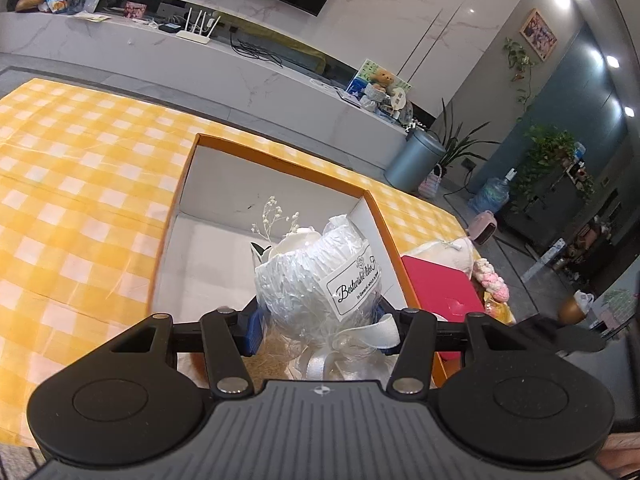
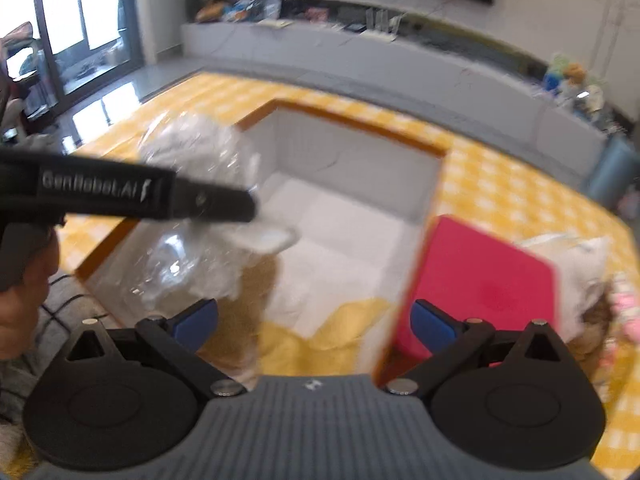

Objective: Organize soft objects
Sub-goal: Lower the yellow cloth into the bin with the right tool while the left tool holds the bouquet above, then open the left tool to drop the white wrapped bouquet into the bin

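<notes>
A white bouquet wrapped in clear film (image 1: pixel 316 276), with a printed tag and a white ribbon, sits between the blue pads of my left gripper (image 1: pixel 318 320), which is shut on its lower part. It hangs over the near end of an open orange-rimmed box (image 1: pixel 280 160) with a white inside. In the right wrist view the same bouquet (image 2: pixel 192 256) and the left gripper's black finger (image 2: pixel 224 204) are at the left, over the box (image 2: pixel 340 120). My right gripper (image 2: pixel 314 320) is open and empty above the box's near right corner.
The box lies on a table with a yellow checked cloth (image 1: pixel 80 200). Right of the box are a red flat case (image 1: pixel 440 284), a white soft item (image 1: pixel 444 254) and a pink knitted piece (image 1: pixel 494 280). A yellow cloth (image 2: pixel 340 328) lies at the box's near end.
</notes>
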A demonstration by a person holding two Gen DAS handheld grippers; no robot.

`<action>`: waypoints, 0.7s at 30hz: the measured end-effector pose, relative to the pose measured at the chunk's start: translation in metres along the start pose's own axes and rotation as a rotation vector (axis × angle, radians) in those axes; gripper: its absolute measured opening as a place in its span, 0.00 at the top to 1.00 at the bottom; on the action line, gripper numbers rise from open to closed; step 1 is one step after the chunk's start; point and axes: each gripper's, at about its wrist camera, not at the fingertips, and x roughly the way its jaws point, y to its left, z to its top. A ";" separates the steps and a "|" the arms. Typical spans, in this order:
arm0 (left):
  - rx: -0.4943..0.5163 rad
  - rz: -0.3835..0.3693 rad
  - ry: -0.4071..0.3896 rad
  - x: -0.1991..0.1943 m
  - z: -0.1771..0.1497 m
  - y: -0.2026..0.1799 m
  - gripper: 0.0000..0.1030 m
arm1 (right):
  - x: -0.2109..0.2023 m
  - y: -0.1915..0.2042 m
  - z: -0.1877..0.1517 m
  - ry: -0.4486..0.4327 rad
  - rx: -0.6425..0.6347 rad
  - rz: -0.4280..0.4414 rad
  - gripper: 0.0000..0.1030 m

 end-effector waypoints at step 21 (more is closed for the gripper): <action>-0.001 0.150 0.007 0.041 -0.025 -0.028 0.14 | -0.006 -0.053 -0.016 -0.067 0.038 -0.155 0.03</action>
